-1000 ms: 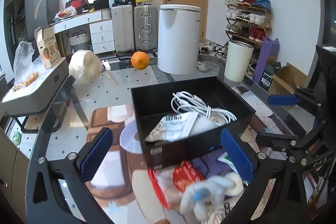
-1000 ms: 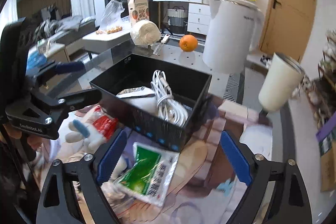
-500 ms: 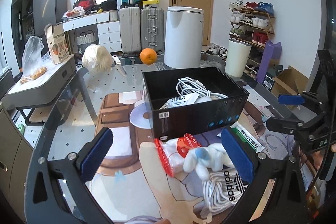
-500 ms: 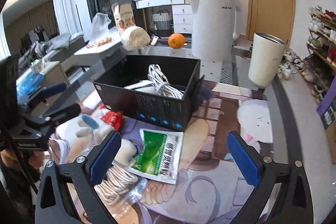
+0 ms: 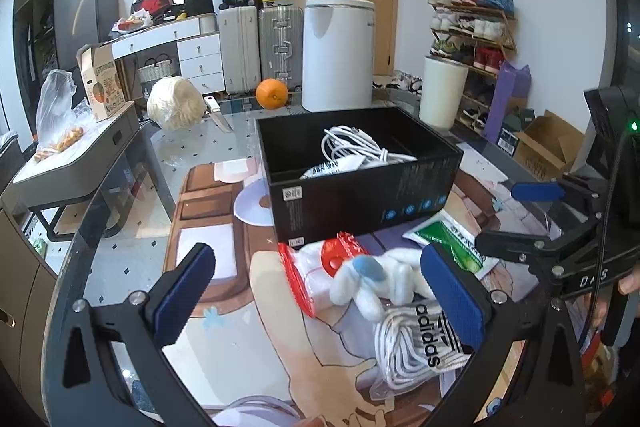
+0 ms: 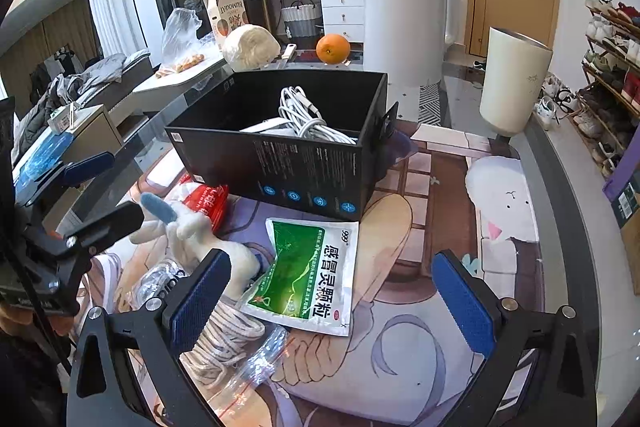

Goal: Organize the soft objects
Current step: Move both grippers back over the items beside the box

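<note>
Both tongs now backing off from the black box (image 5: 360,179) and hanging over the loose pile in front of it, toward the near edge of the worktop (image 5: 132,211). Right tongs (image 6: 336,299) having just been opening, now spread to the full, nothing between the pads, green sachet (image 6: 316,275) lying below. Left tongs (image 5: 320,291) likewise spread and empty, framing the plush toy (image 5: 376,279) and the bagged white cord (image 5: 416,343). Cables already lying in the box; pile not yet sorted. Likely lining up the next pick.
</note>
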Motion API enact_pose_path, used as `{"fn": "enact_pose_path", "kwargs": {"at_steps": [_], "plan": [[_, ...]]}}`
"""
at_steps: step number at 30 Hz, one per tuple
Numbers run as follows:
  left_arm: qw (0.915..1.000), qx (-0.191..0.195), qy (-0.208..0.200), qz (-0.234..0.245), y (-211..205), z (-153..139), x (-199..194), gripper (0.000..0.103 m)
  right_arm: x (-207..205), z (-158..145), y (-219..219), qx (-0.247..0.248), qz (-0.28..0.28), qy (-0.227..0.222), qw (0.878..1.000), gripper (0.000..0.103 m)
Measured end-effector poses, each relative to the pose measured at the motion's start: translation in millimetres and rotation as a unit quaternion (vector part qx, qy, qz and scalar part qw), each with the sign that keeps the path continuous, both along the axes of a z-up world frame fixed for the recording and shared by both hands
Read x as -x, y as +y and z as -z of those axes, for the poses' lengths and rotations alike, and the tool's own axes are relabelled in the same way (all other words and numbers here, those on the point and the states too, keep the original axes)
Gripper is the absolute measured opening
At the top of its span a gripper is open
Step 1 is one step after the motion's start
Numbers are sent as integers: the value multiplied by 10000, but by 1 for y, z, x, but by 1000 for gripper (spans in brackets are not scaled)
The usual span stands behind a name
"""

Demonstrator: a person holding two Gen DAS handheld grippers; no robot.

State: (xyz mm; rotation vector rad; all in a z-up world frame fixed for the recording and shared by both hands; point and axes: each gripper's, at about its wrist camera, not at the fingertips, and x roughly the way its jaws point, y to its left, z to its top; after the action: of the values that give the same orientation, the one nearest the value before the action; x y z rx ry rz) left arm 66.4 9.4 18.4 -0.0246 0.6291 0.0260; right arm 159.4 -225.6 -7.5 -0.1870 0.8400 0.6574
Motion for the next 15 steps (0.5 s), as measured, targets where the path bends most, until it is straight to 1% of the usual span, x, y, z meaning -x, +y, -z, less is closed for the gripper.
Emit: {"fn": "enact_pose_path", "kwargs": {"at_steps": [9,15], "plan": [[9997,21,207,93,-5,13,-7,103,-6,6,-5,44,75,99,9999,102],[9988,124,431,187,-5,20,-12,103,-12,14,-3,89,126,263,9995,102]]}}
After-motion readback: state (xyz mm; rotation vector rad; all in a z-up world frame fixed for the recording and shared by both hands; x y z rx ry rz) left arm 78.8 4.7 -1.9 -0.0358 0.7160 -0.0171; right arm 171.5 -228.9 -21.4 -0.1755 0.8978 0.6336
